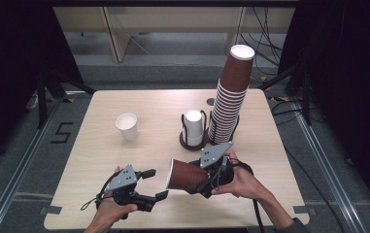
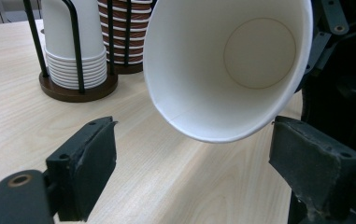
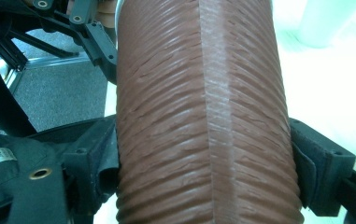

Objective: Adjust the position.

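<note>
The brown cup (image 1: pixel 187 174) is lying on its side in the air just above the counter (image 1: pixel 100 160), its ribbed wall sitting between the fingers (image 3: pixel 96 163) of the right gripper (image 1: pixel 210 175), which are pressing on it from both sides in the right gripper view. Its white mouth is facing the left gripper (image 1: pixel 149 184), whose fingers (image 2: pixel 87 163) are standing about half open with nothing between them; in the left gripper view the cup's rim is hanging just beyond and above their tips.

Judging by this, one cup is already taken off the tall brown stack (image 1: pixel 228 104) and is being offered across to the other hand. The handover itself is not yet done: the left fingers are not touching the rim. Where the cup is meant to end up I cannot tell. A lone white cup (image 1: pixel 127 126) is standing well beyond the left fingers, and a short white stack (image 1: pixel 193 127) is sitting in a wire holder (image 1: pixel 184 131) just beyond the right fingers, beside the brown stack.

No brand or label is showing on any cup. On the floor to the left of the counter, a dark taped mark (image 1: pixel 62 132) is reading like a "5".
</note>
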Available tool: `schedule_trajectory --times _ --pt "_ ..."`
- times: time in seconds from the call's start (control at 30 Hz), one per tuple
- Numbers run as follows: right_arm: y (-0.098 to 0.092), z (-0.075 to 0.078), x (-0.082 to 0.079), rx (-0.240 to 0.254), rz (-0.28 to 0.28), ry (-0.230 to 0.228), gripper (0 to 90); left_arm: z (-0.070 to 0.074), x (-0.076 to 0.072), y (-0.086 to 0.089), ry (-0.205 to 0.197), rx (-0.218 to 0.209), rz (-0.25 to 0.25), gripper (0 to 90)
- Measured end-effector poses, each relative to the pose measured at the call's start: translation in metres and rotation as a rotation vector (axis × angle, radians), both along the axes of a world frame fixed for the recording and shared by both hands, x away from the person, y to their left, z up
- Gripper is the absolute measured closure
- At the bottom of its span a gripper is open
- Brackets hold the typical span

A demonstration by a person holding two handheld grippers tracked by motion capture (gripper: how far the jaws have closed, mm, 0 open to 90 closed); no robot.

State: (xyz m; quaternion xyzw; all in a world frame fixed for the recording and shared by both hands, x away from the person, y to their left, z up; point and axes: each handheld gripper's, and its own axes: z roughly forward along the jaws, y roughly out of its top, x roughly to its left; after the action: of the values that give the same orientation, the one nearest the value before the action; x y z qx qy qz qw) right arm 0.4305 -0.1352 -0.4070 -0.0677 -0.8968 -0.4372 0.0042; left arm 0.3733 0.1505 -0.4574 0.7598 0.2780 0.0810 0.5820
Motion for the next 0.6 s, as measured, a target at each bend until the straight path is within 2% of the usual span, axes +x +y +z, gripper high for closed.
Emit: schedule_trajectory --times 0.13,0.17,0.3,0.33,0.43,0.53,0.6 --pt "0.001 -0.001 0.0 -0.002 0.006 -0.002 21.3 0.0 0.0 -0.001 -0.001 -0.003 -0.008 14.6" --pt "0.002 -0.004 0.0 -0.002 0.012 0.0 21.2 -0.001 0.001 -0.002 0.002 -0.019 -0.012 14.5" --pt "0.004 -0.007 0.001 -0.007 0.019 -0.001 21.3 -0.001 0.001 -0.004 0.0 -0.013 -0.021 14.1" --pt "0.004 -0.007 0.001 -0.001 0.026 0.001 21.3 0.0 0.0 -0.003 0.0 0.001 -0.022 14.0" --pt "0.005 -0.008 0.001 0.002 0.037 -0.002 21.3 0.0 0.001 -0.004 -0.012 -0.004 -0.035 13.4" --pt "0.008 -0.012 0.001 0.005 0.056 0.006 21.3 0.0 0.001 -0.005 -0.013 0.005 -0.04 10.7" --pt "0.009 -0.013 0.001 0.004 0.058 0.007 21.3 0.0 0.001 -0.005 -0.017 0.009 -0.033 3.6"
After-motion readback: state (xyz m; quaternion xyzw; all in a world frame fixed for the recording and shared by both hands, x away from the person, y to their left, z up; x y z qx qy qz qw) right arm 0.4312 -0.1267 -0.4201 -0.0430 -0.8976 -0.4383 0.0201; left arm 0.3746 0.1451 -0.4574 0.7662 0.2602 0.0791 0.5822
